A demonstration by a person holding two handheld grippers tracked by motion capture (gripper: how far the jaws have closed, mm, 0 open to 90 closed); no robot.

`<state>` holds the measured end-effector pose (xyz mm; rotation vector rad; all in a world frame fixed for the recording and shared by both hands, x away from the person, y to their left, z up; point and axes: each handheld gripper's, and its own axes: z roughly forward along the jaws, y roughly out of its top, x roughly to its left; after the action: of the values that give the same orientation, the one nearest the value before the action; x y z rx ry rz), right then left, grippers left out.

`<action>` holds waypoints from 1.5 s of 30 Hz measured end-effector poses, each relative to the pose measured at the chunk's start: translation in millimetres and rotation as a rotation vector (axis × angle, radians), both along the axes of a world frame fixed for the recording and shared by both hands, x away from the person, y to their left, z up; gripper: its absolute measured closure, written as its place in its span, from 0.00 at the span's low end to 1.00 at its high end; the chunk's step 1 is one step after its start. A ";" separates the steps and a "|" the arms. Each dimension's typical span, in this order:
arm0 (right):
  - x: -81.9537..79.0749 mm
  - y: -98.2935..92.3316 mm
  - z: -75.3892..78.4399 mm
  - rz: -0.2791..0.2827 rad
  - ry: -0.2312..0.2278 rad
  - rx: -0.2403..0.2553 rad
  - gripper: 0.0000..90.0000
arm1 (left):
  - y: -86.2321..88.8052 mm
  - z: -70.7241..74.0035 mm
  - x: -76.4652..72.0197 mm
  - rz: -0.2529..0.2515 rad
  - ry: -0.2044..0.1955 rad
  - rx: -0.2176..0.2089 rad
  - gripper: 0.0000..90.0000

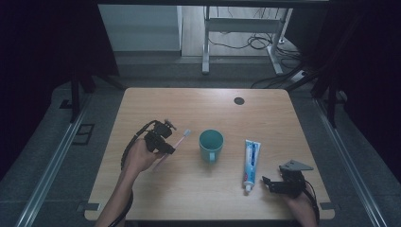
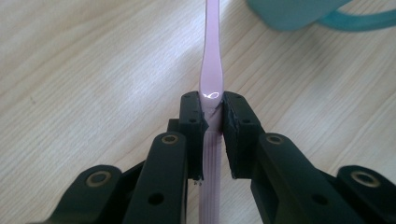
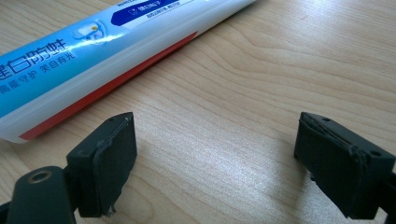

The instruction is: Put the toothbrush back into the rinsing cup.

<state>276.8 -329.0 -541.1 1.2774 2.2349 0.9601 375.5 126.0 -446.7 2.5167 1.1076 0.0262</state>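
Pink toothbrush: clamped in left gripper fingers, long axis aimed frame-right at cup.
Right gripper: fingers apart, empty.

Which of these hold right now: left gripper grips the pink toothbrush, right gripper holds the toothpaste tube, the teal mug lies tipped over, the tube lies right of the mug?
1. The left gripper is shut on the pink plastic toothbrush. True.
2. The right gripper holds the white-and-blue toothpaste tube. False: its jaws stand open beside it.
3. The teal plastic mug lies tipped over. False: it stands upright.
4. In the high view, the tube lies right of the mug. True.
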 end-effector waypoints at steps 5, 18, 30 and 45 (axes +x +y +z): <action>0.0 0.1 0.0 -0.001 0.001 0.001 0.14 | -4.5 9.3 -1.7 -0.018 -0.032 -0.037 0.88; 0.1 0.0 0.0 0.000 -0.001 0.000 0.14 | -13.9 32.8 -4.8 -0.053 -0.100 -0.112 0.88; 0.0 0.0 0.0 0.000 -0.001 0.000 0.14 | -22.3 48.8 -4.8 -0.075 -0.166 -0.196 0.88; 0.1 0.0 -0.1 0.001 -0.002 0.000 0.14 | -36.7 61.4 -0.8 -0.073 -0.236 -0.291 0.88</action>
<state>276.9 -329.0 -541.1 1.2756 2.2342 0.9610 374.8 89.3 -385.3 2.2259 0.8570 0.1290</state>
